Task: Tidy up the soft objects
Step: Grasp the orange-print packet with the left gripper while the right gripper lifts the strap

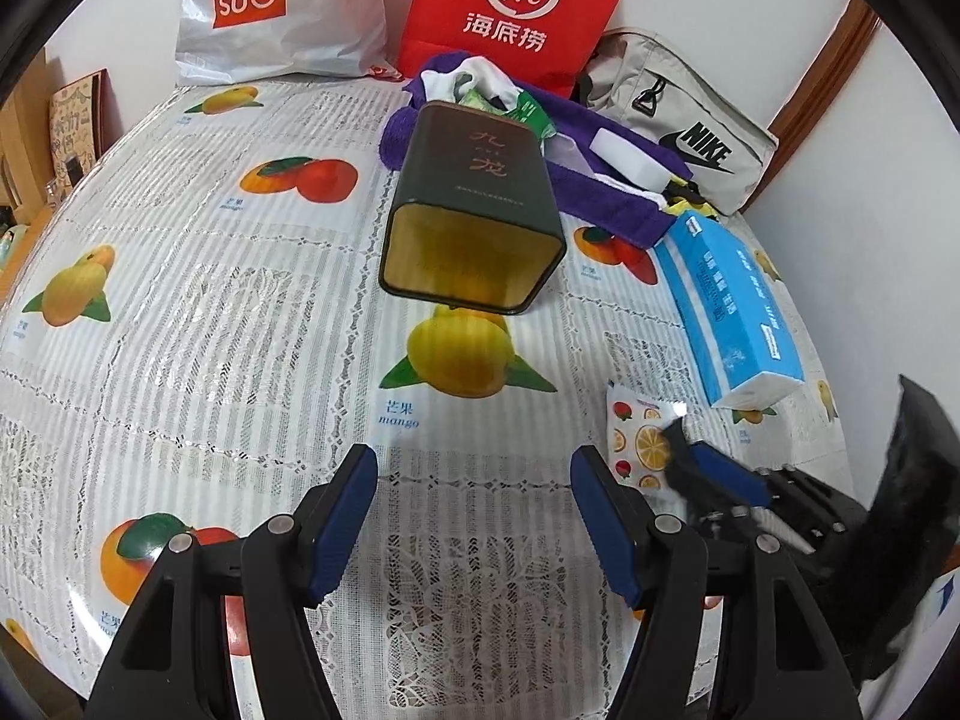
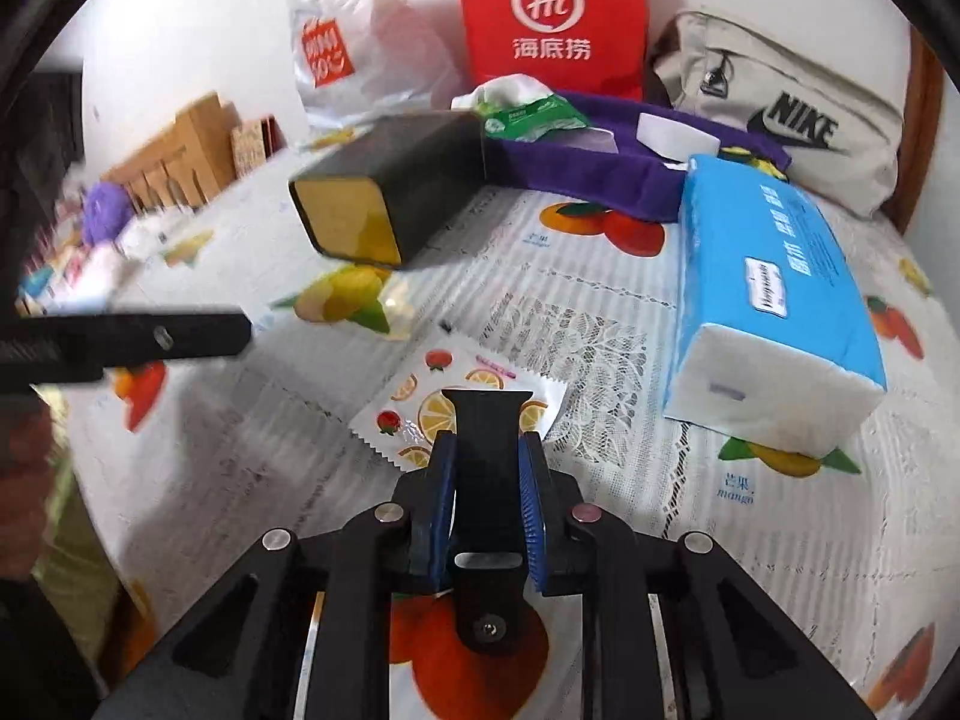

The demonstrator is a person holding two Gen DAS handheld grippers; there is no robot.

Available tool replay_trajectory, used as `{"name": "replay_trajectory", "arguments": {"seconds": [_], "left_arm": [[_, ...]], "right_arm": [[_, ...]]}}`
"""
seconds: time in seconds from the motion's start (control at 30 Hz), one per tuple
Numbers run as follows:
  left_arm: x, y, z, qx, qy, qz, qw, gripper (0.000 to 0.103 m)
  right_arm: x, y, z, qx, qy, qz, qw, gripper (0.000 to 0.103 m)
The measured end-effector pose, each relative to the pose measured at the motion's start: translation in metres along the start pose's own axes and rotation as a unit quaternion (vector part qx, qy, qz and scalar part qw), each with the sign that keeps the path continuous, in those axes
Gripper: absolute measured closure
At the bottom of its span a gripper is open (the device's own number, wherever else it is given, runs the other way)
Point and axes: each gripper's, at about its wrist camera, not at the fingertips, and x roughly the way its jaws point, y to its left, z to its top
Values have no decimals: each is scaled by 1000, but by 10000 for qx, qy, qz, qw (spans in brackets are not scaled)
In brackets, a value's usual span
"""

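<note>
A dark tin lies on its side, its gold-lined mouth facing me, in front of a purple towel. On the towel rest a white sponge, a green packet and a white cloth. My left gripper hovers over the tablecloth, open and empty. A fruit-printed packet lies flat beside a blue tissue pack. My right gripper is shut on a flat black piece whose flared tip lies over that packet. Seen from the left wrist, the right gripper sits at the packet's edge.
A red paper bag, a white MINISO bag and a grey Nike bag stand along the back wall. Wooden boxes and small clutter sit at the far left. A black bar juts in from the left.
</note>
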Motion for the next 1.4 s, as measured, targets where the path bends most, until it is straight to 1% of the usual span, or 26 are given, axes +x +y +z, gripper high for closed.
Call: {"name": "replay_trajectory", "arguments": {"seconds": [0.03,0.1,0.23,0.3,0.37,0.4,0.47,0.5,0.57,0.63,0.67,0.73,0.83,0.9,0.97,1.0,1.03,1.07,1.1,1.17,1.23,1.3,1.33,1.37,1.4], "left_arm": [[2,0,0,1,27,5,10000,38],[6,-3,0,42,70,5,10000,38],[15,-16,-4,238,173,-83,9995,38],[22,-27,-6,408,235,-152,9988,38],[28,-38,-9,559,292,-173,9979,29],[30,-44,-10,668,253,-157,9973,27],[34,-58,-10,900,228,-152,9956,25],[36,-62,-10,937,243,-192,9951,24],[41,-72,-8,969,296,-319,9943,14],[47,-82,-6,1034,279,-306,9938,12],[50,-87,-6,1100,265,-260,9932,10],[57,-98,-5,1277,210,-55,9916,7],[64,-109,-7,1422,35,305,9894,7],[66,-114,-10,1494,-73,461,9877,7],[70,-120,-13,1685,-150,665,9833,6],[70,-121,-13,1698,-199,684,9829,6],[69,-120,-13,1652,-227,674,9837,10],[67,-119,-13,1626,-272,687,9839,18],[66,-118,-12,1604,-321,689,9841,23],[63,-117,-11,1617,-384,642,9840,37],[62,-117,-11,1666,-408,597,9834,43],[61,-115,-11,1648,-430,593,9836,53],[59,-114,-11,1626,-438,545,9842,61],[58,-113,-11,1609,-427,461,9850,65],[57,-111,-12,1617,-432,441,9849,66]], "right_arm": [[-5,-2,0,73,-47,93,9999,83],[-13,-3,0,69,-128,149,9998,83],[-31,-9,-2,121,-283,119,9995,82],[-39,-14,-4,144,-351,33,9993,83],[-47,-21,-7,161,-377,-78,9991,83],[-49,-24,-9,172,-381,-111,9991,83],[-55,-32,-13,209,-400,-151,9989,82],[-57,-35,-15,241,-404,-151,9988,82],[-61,-44,-20,346,-415,-108,9985,82],[-66,-53,-25,460,-428,-116,9980,82],[-67,-57,-27,498,-419,-127,9978,82],[-69,-68,-31,578,-408,-217,9973,82],[-71,-83,-37,768,-377,-263,9960,82],[-72,-90,-40,885,-371,-184,9952,82],[-73,-95,-43,973,-381,-131,9944,82],[-72,-96,-44,972,-375,-138,9945,82],[-71,-96,-44,952,-358,-163,9947,82],[-70,-96,-45,939,-351,-169,9948,82],[-69,-95,-45,933,-344,-160,9949,82],[-66,-95,-46,932,-311,-98,9951,82],[-63,-94,-46,917,-275,-90,9954,82],[-63,-92,-47,906,-265,-44,9955,82],[-63,-91,-46,905,-268,-22,9955,82],[-63,-90,-46,900,-268,-3,9956,82],[-64,-89,-46,891,-267,10,9957,82]]}}
